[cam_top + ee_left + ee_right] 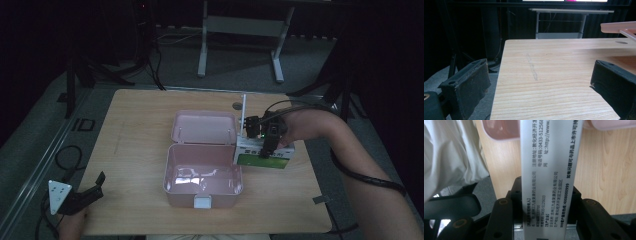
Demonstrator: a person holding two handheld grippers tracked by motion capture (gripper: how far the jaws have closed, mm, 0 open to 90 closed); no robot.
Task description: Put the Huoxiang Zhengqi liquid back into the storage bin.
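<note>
A pale wooden counter stands in a dim room, and at its middle sits an open pink plastic box with a hinged lid, the lid lying back flat toward twelve o'clock and a small white latch at the front wall.

At about three o'clock from the box, just beside its right wall, lies a white and green cardboard medicine carton. The right gripper comes down on it from above, the person's forearm reaching in from the lower right. In the right gripper view the carton's white printed side runs up between the two black jaws, which are closed against it on both sides.

The left gripper rests at the counter's seven o'clock corner, well apart from the box. In the left gripper view its jaws stand wide, with bare wood between them.
</note>
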